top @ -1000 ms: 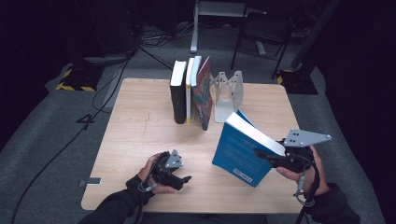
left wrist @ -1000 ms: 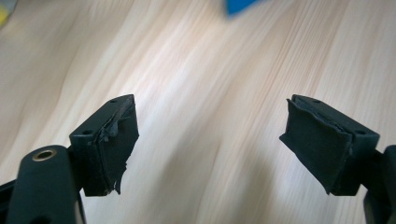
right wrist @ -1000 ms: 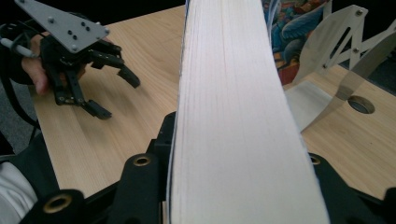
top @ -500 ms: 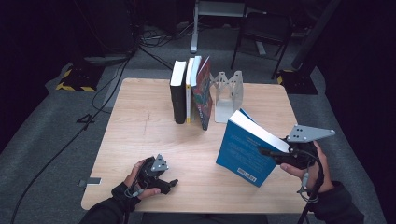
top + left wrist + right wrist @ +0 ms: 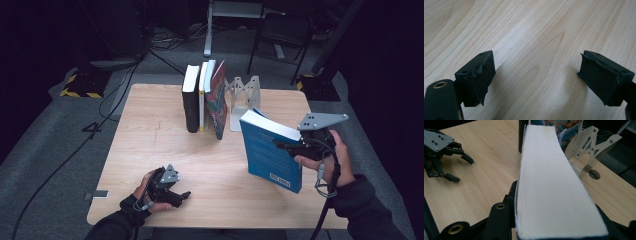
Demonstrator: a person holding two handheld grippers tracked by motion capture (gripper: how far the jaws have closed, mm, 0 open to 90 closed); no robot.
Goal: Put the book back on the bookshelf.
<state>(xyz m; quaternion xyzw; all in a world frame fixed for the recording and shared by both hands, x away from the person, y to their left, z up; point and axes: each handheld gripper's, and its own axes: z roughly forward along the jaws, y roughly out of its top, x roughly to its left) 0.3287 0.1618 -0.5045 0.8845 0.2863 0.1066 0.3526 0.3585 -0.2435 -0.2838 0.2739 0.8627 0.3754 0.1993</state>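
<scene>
Dark room around a pale wooden surface (image 5: pixel 150 130); cables cross the grey floor at 10 o'clock. Three books (image 5: pixel 205 100) stand in a row at 12 o'clock on the surface, the rightmost leaning, with a white metal bookend (image 5: pixel 245 97) just beside them on the right.

Right gripper (image 5: pixel 292 147), at 3 o'clock, has its fingers pinching a blue book (image 5: pixel 267 150) by the page edge; the book is tilted, its lower corner near the surface. In the right gripper view the white page block (image 5: pixel 554 182) runs straight out from the fingers toward the bookend.

Left gripper (image 5: pixel 172 192) rests at 7 o'clock, fingers (image 5: pixel 477 77) spread wide over bare wood, holding nothing.

Risks, judged: the grip sits at one edge, so the book's weight could swing it or let it slip. Sliding it in beside the leaning book could knock the row over, since the left gripper is well apart and not bracing it.
</scene>
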